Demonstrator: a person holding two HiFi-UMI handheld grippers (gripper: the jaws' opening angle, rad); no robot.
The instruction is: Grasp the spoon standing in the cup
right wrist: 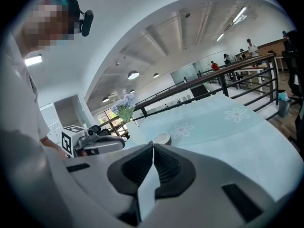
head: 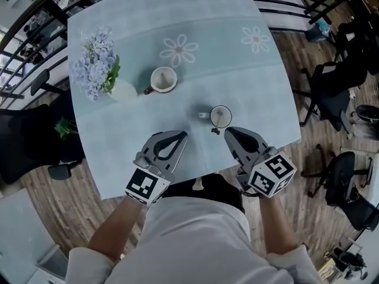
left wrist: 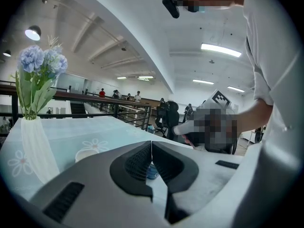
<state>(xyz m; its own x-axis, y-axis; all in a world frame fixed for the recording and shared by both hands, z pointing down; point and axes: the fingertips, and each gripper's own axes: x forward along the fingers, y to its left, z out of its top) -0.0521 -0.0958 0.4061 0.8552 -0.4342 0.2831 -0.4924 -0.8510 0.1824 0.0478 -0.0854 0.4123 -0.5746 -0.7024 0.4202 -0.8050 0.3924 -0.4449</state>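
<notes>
Your right claw (head: 228, 132) was pressed together and empty, its tip near the small white cup (head: 220, 116) on the table (head: 118, 152). The left claw (head: 182, 136) was likewise closed on nothing, off to the cup's left. The spoon (head: 219, 119) stood in that cup, pale and hard to make out. A small dark bit (head: 214, 131) lay just before the cup, between your claw tips. Farther back stood a bigger mug (head: 164, 79) and a vase of blue flowers (head: 124, 92), well clear of both claws.

A brown wood floor (head: 53, 206) lies around the counter (head: 118, 152). Black chairs (head: 331, 93) stand nearby. Long lights (left wrist: 221, 50) shine on the white ceiling (left wrist: 156, 37).
</notes>
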